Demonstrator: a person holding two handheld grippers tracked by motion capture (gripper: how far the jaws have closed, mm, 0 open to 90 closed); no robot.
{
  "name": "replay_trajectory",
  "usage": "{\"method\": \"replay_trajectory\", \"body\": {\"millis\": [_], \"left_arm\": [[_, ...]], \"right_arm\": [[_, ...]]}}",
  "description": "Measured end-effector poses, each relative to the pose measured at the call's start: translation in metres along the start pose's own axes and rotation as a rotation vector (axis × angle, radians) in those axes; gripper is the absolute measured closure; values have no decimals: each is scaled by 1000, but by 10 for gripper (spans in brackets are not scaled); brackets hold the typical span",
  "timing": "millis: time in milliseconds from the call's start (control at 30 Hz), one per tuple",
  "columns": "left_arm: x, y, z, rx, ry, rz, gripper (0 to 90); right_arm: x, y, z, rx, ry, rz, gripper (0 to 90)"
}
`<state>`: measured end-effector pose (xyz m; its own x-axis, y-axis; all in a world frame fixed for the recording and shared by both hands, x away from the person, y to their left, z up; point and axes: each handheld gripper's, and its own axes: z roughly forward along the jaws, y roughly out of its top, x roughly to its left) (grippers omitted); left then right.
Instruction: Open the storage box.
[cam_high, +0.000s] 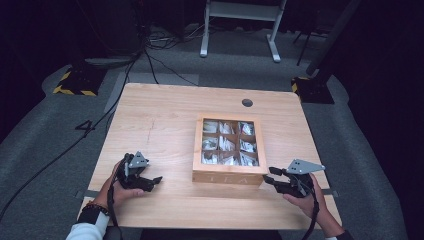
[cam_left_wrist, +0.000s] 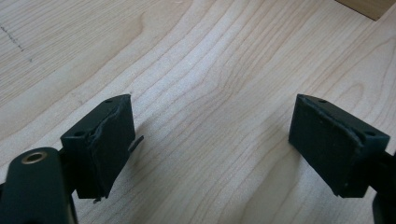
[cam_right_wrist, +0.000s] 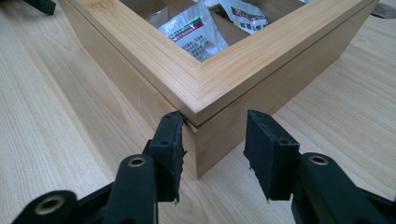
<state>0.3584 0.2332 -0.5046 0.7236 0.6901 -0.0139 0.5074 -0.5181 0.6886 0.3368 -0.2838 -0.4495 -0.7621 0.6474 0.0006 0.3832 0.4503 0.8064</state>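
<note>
A lidded wooden box (cam_high: 227, 177) stands on the right half of the table. Through the window in its lid I see compartments with white tea sachets (cam_high: 226, 144). My right gripper (cam_high: 269, 176) sits at the box's near right corner. In the right gripper view its jaws straddle that corner of the box (cam_right_wrist: 280, 84) at the lid seam. One pad (cam_right_wrist: 170, 140) touches the wood and the other stands off it. A sachet (cam_right_wrist: 189, 35) shows under the lid. My left gripper (cam_high: 152, 179) rests on the table left of the box, open (cam_left_wrist: 210, 135) over bare wood.
The wooden table (cam_high: 160, 120) has a round cable hole (cam_high: 247, 103) near its far edge. Beyond it lie floor cables (cam_high: 160, 42), a white desk frame (cam_high: 240, 30) and yellow-black stand bases (cam_high: 75, 82). Bare table surface lies left of and behind the box.
</note>
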Motion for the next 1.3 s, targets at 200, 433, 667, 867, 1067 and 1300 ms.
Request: {"method": "replay_trajectory", "body": {"millis": [200, 433, 667, 867, 1067, 1300], "left_arm": [[0, 0, 0, 0, -1, 0, 148], [0, 0, 0, 1, 2, -4, 147], [0, 0, 0, 0, 3, -5, 148], [-1, 0, 1, -1, 3, -9, 147], [-2, 2, 1, 7, 12, -16, 148], [-3, 4, 2, 13, 16, -25, 150]], "right_arm": [[2, 2, -1, -18, -11, -9, 580], [4, 5, -3, -41, -17, -18, 578], [6, 10, -6, -73, -31, -36, 578], [7, 14, -9, -91, -42, -38, 576], [7, 18, -12, -111, -54, -38, 569], [8, 21, -14, -117, -62, -47, 568]]}}
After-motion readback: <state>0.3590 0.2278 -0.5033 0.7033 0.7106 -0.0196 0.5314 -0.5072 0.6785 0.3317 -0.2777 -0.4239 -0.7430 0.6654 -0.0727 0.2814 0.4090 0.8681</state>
